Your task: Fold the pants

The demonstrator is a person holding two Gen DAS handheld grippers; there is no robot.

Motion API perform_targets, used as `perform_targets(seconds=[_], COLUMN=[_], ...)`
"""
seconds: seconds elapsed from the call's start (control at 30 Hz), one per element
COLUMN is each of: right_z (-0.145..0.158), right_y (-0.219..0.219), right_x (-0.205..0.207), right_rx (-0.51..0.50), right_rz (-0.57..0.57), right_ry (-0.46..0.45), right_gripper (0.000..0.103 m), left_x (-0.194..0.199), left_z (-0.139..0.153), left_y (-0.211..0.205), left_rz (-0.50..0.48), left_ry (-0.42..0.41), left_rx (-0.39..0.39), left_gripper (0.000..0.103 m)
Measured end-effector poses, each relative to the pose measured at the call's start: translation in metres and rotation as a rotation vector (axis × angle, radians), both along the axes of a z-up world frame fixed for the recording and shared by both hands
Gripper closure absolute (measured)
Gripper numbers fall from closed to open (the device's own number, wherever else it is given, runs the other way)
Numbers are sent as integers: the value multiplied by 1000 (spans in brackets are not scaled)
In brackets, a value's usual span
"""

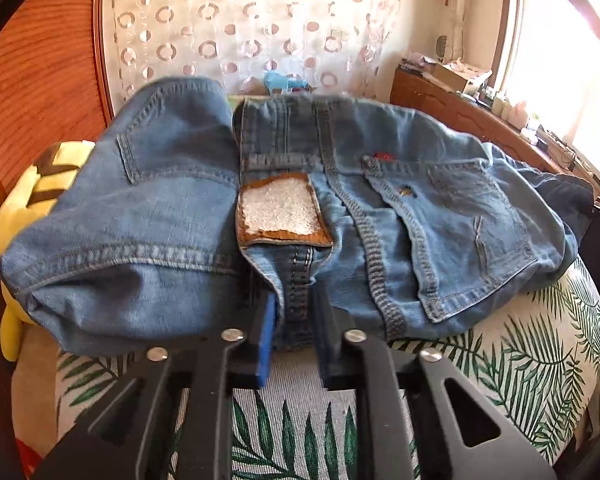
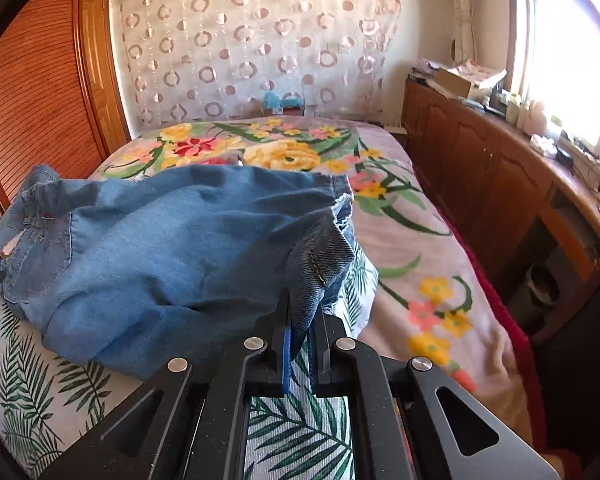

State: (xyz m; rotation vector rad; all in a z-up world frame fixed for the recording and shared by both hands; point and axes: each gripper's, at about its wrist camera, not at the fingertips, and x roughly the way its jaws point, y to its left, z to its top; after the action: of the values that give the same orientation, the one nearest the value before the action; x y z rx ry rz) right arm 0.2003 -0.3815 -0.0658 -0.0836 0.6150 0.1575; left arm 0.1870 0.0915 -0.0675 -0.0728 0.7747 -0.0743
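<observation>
Pinching jeans (image 1: 172,216), left gripper (image 1: 296,304) and right gripper (image 2: 300,320) hide the gripped folds.

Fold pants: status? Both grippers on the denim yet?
Done: both grips are set. The left gripper is shut on the jeans at the waistband beside the leather patch; the right gripper pinches the hem end. Left: the fold itself; the jeans lie rumpled on the leaf-print cover.

Faded blue denim pants (image 1: 172,208), coarse with raised stitching, bear a rough leather patch (image 1: 282,210). Matt black plastic grippers (image 1: 294,320) have shiny metal rivets. Woven leaf-print cloth (image 1: 500,360) lies at the bottom; glossy ribbed wood panelling (image 2: 32,92) at upper left.
</observation>
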Motion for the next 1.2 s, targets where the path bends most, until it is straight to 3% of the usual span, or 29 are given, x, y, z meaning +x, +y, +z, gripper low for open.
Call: perform_targets(seconds=[0.23, 0.47, 0.8, 1.0, 1.2], right_z=[9, 11, -1, -15, -2], right_y=[-3, 5, -3, -16, -28], right_x=[-13, -45, -117, -156, -178], right_rx=[-23, -42, -30, -28, -15], right_rz=[-16, -2, 24, 48, 57], right_ry=[-70, -126, -149, -111, -122], right_gripper=[98, 98, 98, 98, 98], left_x=[-20, -57, -109, -138, -163], left_z=[36, 59, 71, 74, 80], left_y=[-5, -3, 17, 18, 17], left_rz=[2, 4, 17, 8, -5], left_ry=[-103, -168, -204, -209, -210], left_rx=[30, 12, -41, -53, -49], left_gripper=[95, 96, 96, 96, 96])
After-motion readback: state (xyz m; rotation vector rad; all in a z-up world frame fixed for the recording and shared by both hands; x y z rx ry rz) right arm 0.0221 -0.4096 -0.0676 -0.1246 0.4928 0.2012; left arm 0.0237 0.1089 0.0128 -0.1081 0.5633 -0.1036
